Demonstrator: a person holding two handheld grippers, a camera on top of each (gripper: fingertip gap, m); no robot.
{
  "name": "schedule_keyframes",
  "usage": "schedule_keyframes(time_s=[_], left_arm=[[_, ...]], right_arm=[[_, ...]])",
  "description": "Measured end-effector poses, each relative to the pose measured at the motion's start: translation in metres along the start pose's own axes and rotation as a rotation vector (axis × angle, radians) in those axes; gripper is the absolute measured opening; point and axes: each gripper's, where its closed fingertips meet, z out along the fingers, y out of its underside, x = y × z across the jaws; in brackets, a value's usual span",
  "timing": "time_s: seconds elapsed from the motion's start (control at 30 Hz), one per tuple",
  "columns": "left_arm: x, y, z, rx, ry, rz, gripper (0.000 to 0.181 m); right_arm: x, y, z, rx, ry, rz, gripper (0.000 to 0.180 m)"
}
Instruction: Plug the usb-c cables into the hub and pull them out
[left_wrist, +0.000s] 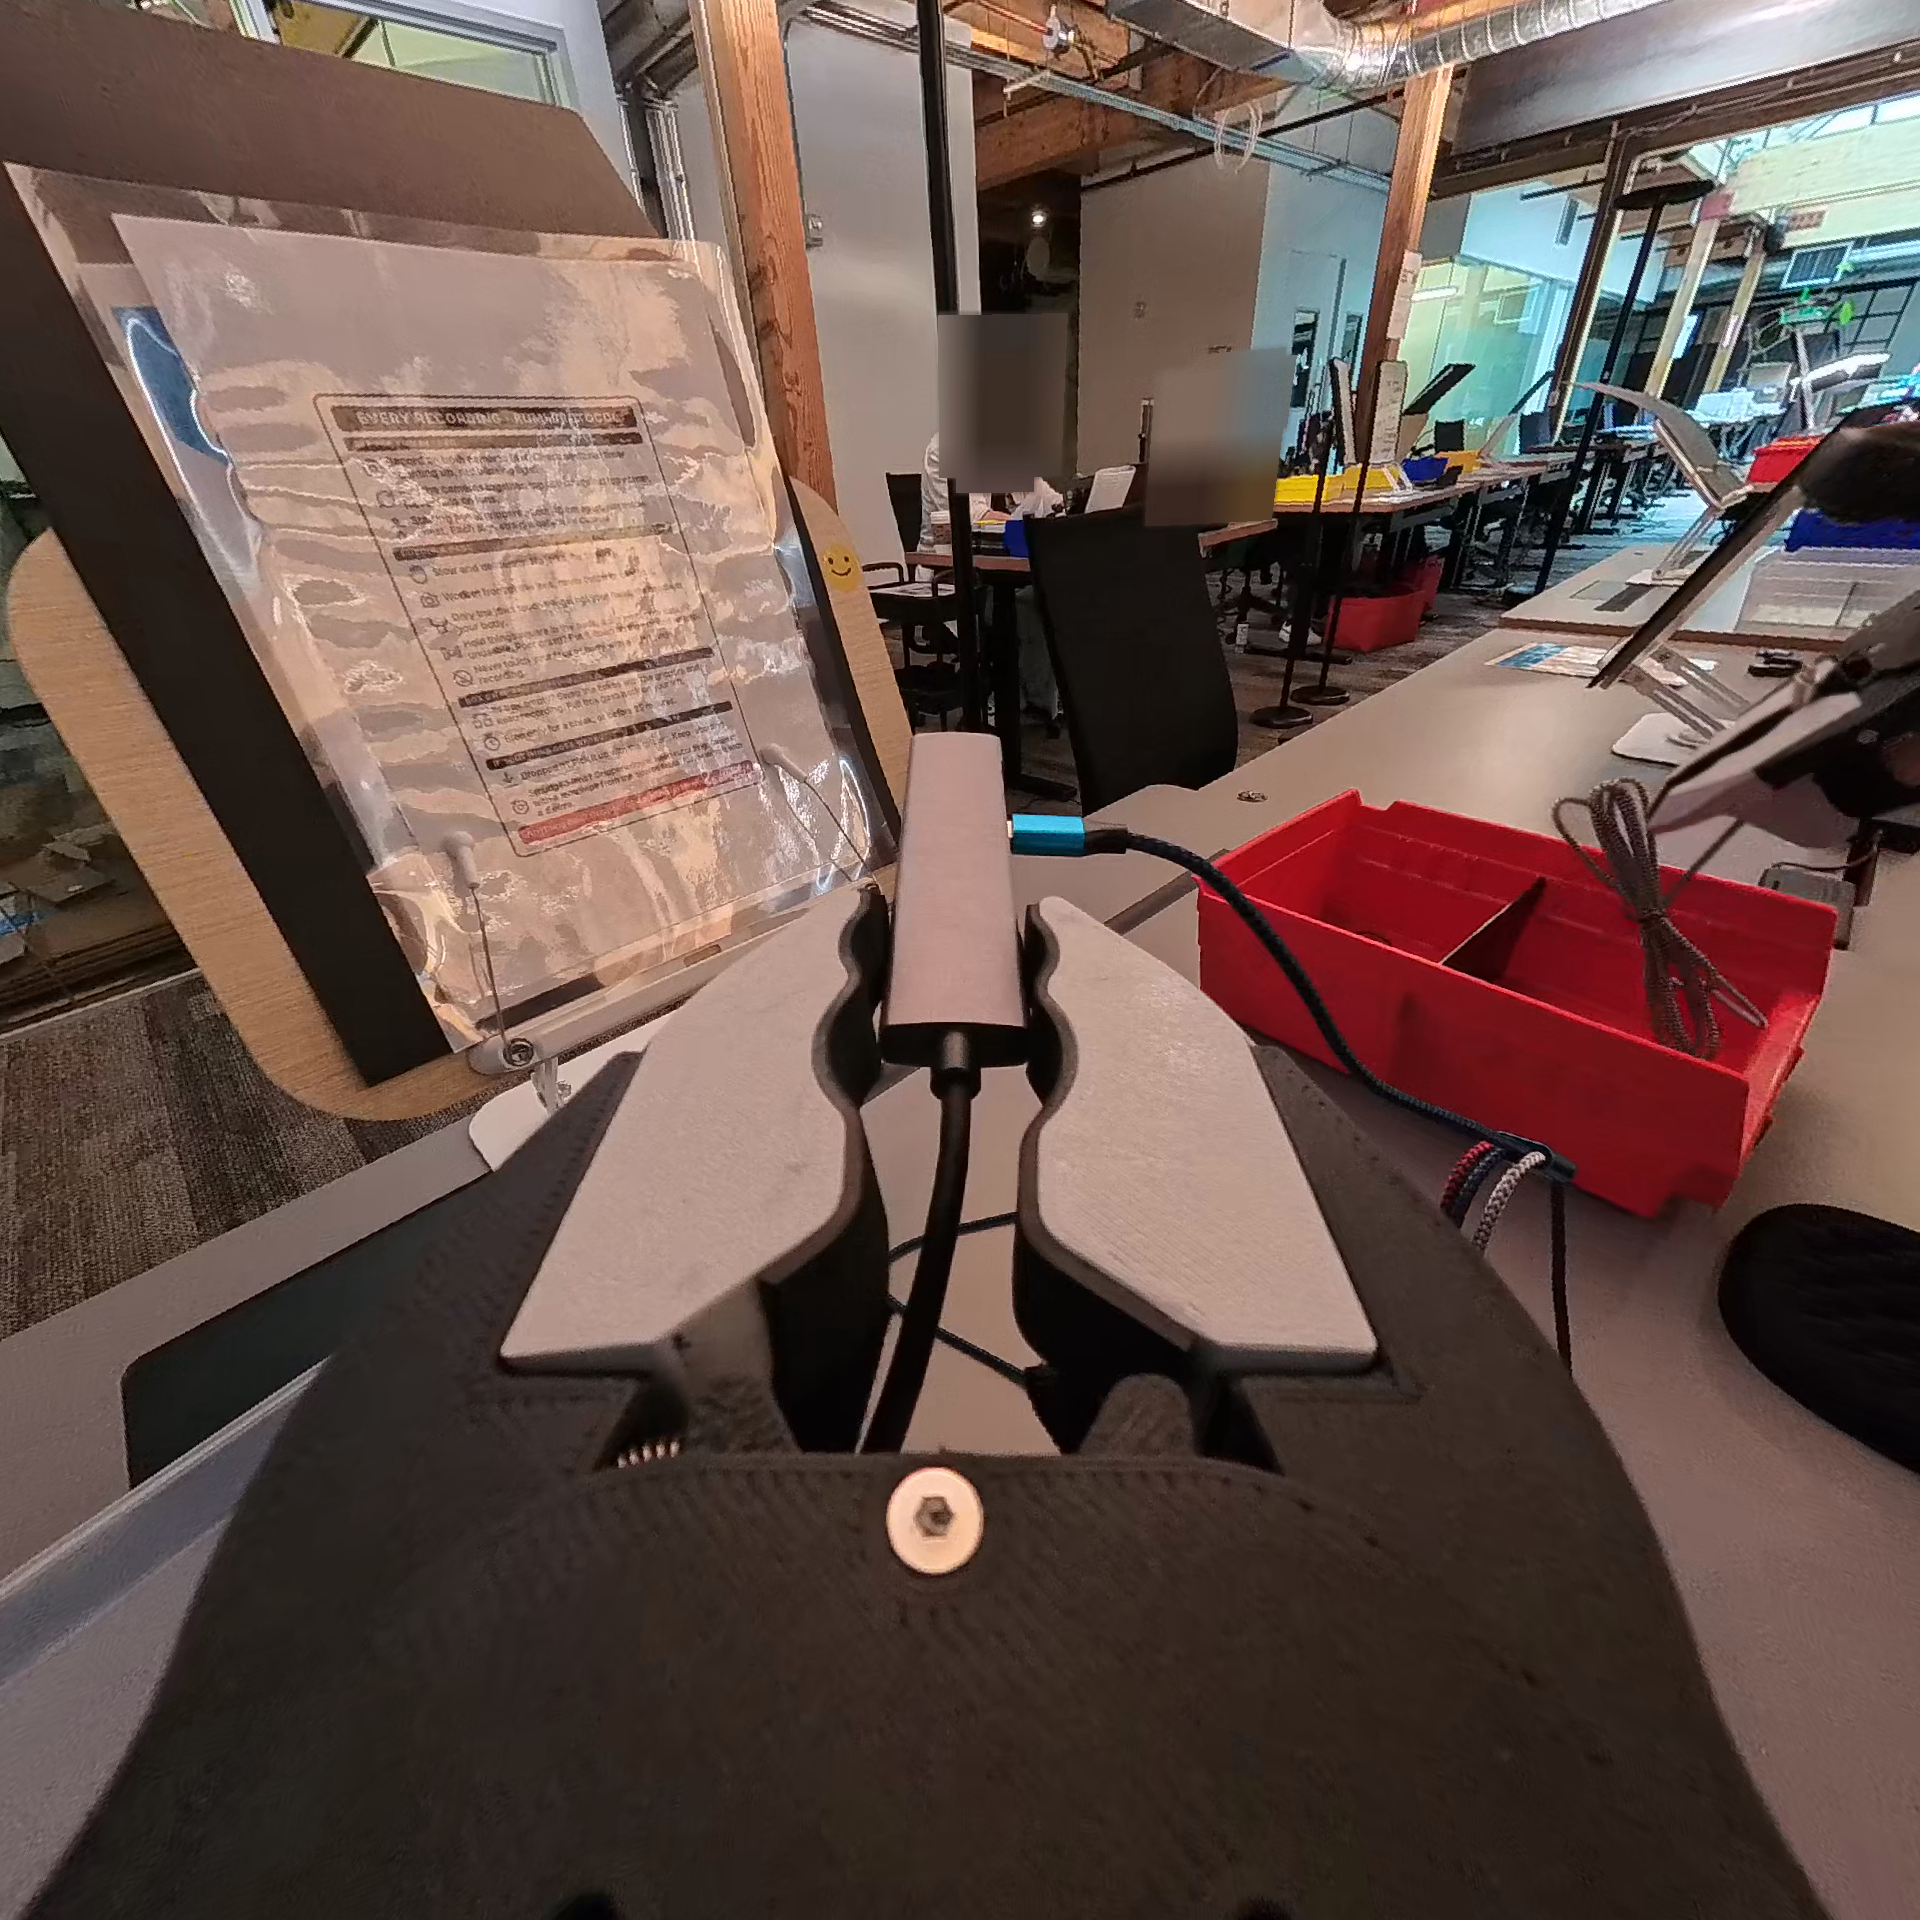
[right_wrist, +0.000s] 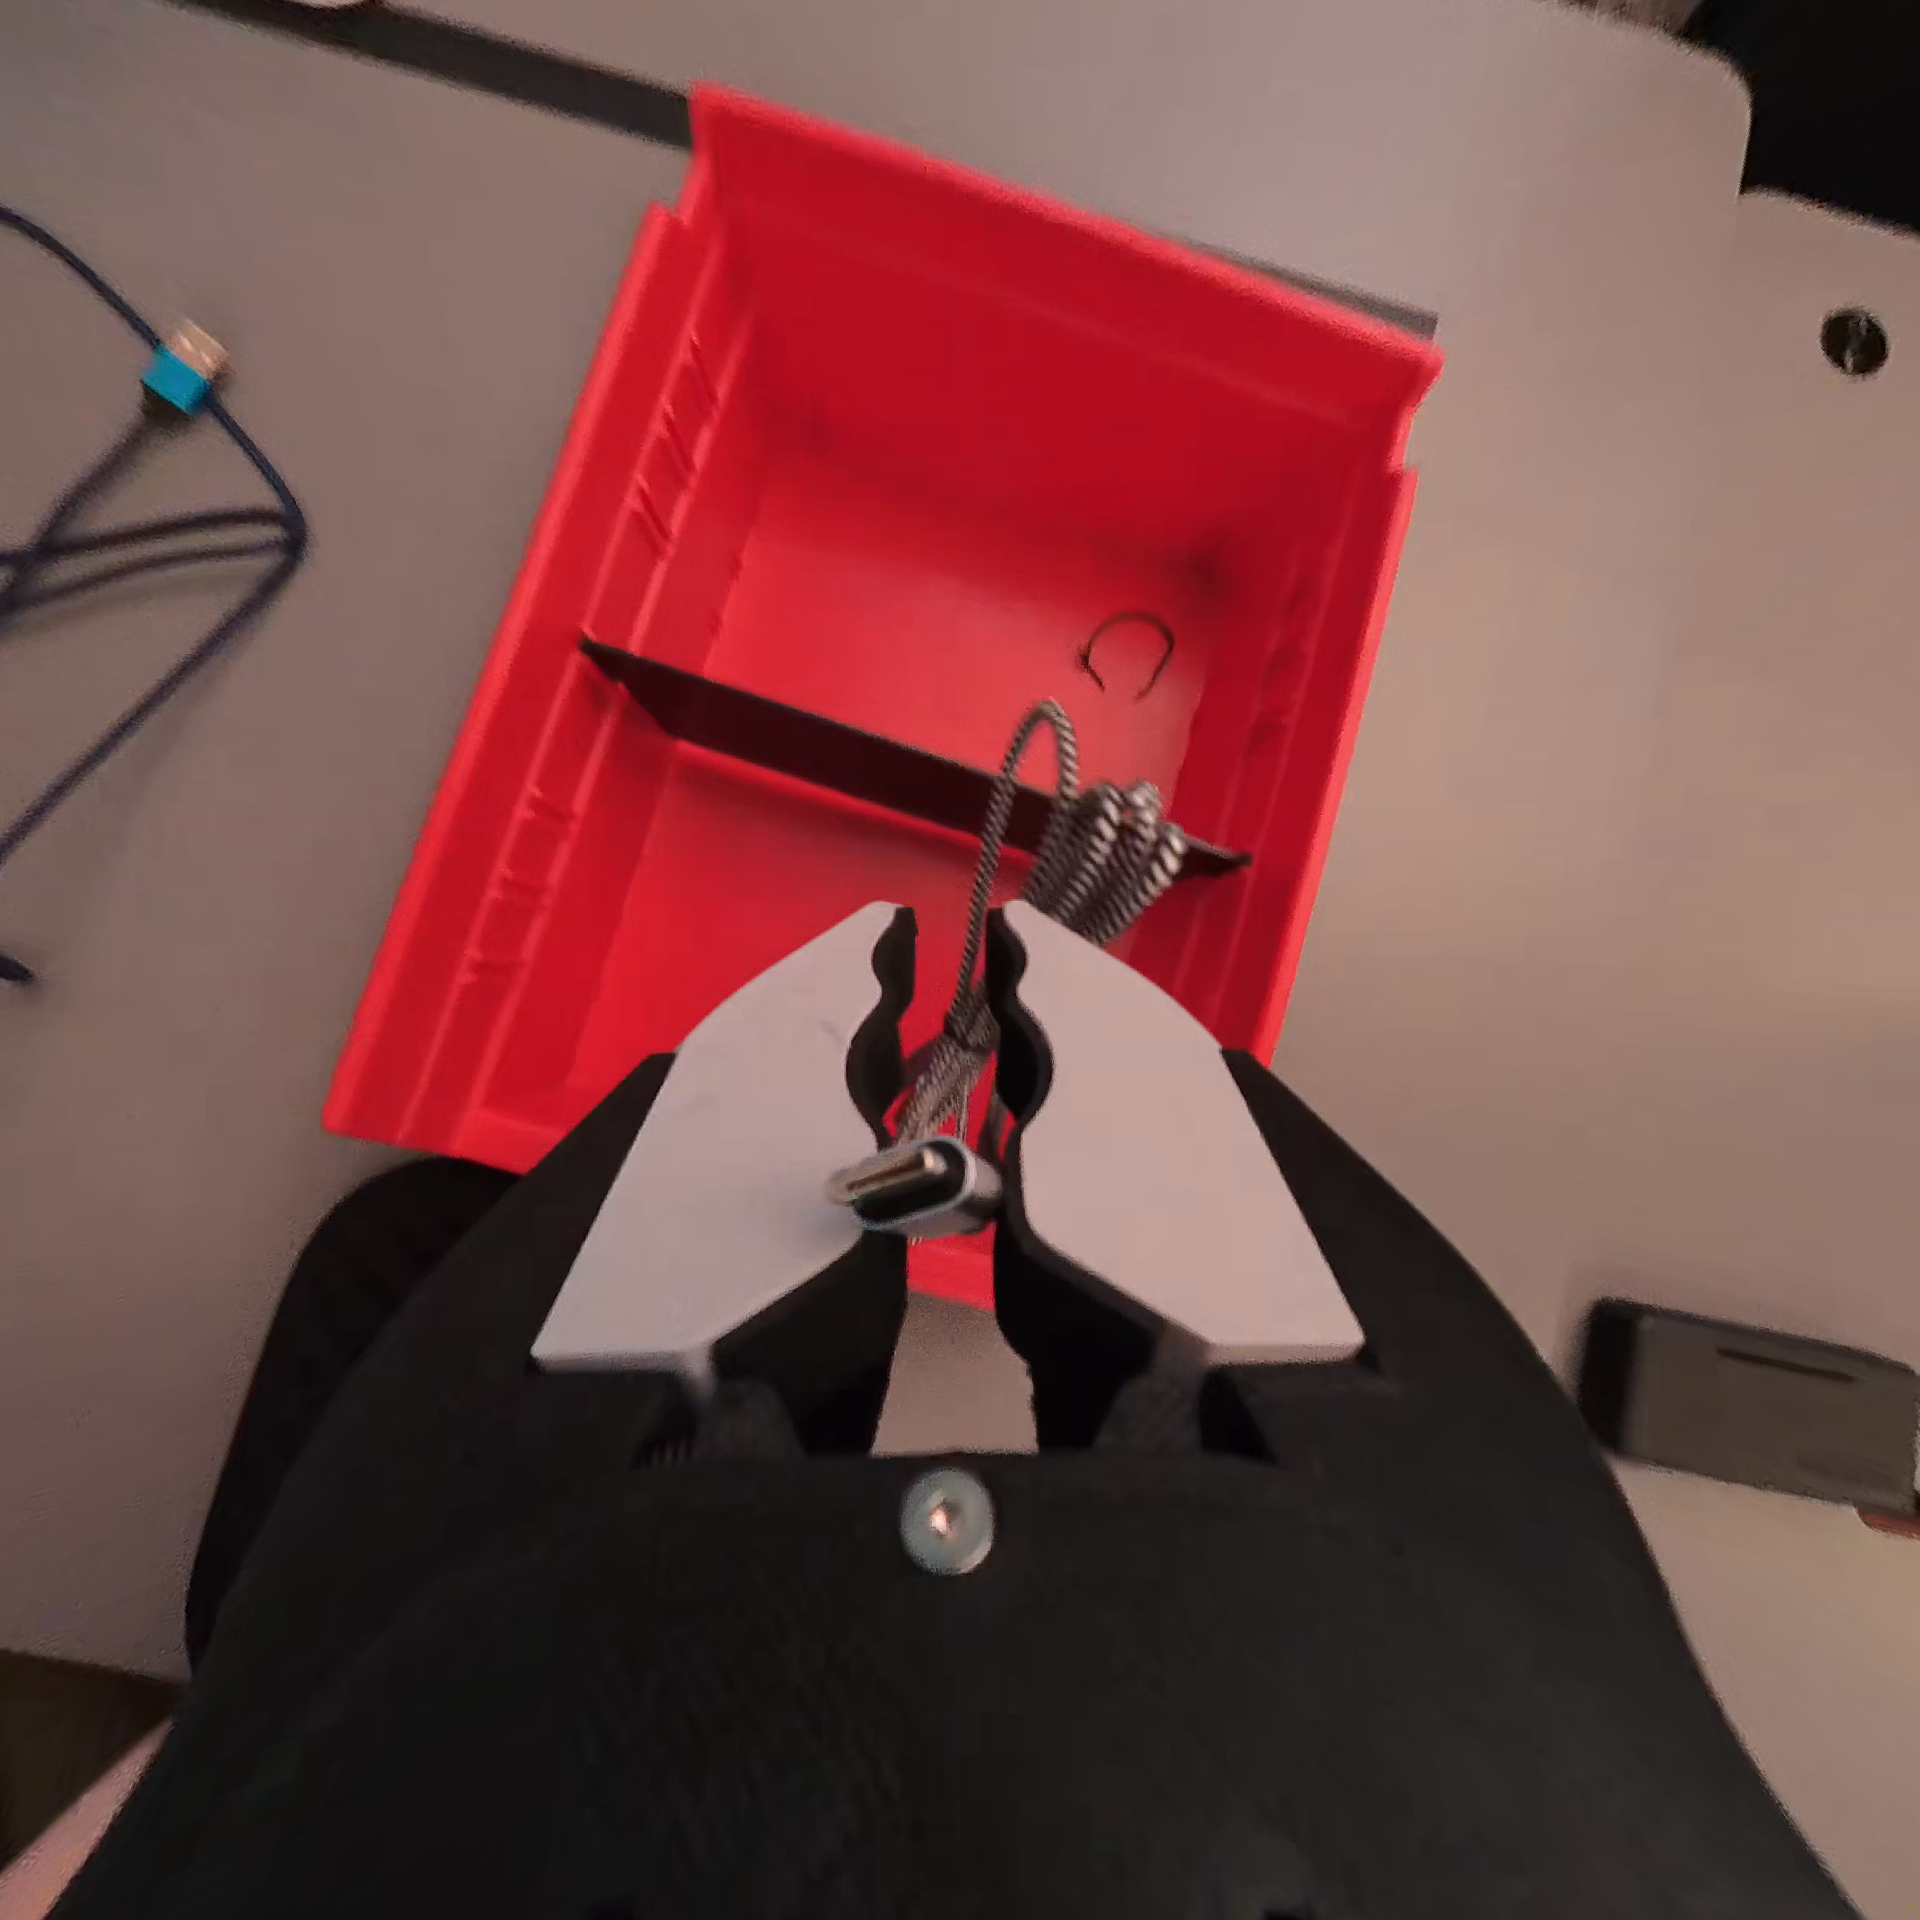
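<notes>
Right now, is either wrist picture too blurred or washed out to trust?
Left wrist view: sharp on the hub and blue plug; glare ripples over the plastic-sleeved sheet; wide-angle bending at the edges. Right wrist view: motion-smeared and dimmer, the red bin soft-edged, though the braided cable's connector stays readable.

A grey desk (left_wrist: 1403, 748) runs toward an open workshop. On its left edge a stand (left_wrist: 312, 831) tilts back, holding a printed sheet (left_wrist: 499, 623) in a glossy sleeve, with a wooden board (left_wrist: 125, 748) behind it. Grey carpet (left_wrist: 135, 1122) covers the floor below. Timber posts (left_wrist: 764, 260) rise to a ceiling of exposed beams and a silver duct (left_wrist: 1351, 52). A black chair (left_wrist: 1132, 655) stands beyond the desk. Farther back, long tables (left_wrist: 1455, 488) carry yellow bins (left_wrist: 1340, 483) under bright daylight from tall windows (left_wrist: 1766, 260).
</notes>
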Motion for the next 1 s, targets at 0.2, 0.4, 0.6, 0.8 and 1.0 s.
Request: schedule_keyframes(time_s=[0.2, 0.4, 0.6, 0.8, 1.0], left_arm=[[0.000, -0.001, -0.001, 0.003, -0.001, -0.001, 0.024], [0.000, 0.000, 0.001, 0.001, -0.001, -0.001, 0.024], [0.001, 0.002, 0.002, -0.005, 0.001, 0.004, 0.024], [0.003, 0.000, 0.002, -0.003, 0.005, 0.005, 0.024], [0.004, 0.001, 0.002, -0.004, 0.008, 0.004, 0.024]], right_arm=[[-0.015, -0.019, 0.005, 0.083, -0.099, -0.015, 0.013], [-0.017, -0.050, -0.001, 0.240, -0.160, 0.139, 0.013], [-0.025, -0.056, 0.014, 0.181, -0.129, 0.207, 0.013], [-0.009, 0.006, 0.042, -0.152, -0.047, 0.218, 0.013], [-0.001, 0.057, 0.045, -0.353, -0.108, 0.232, 0.015]])
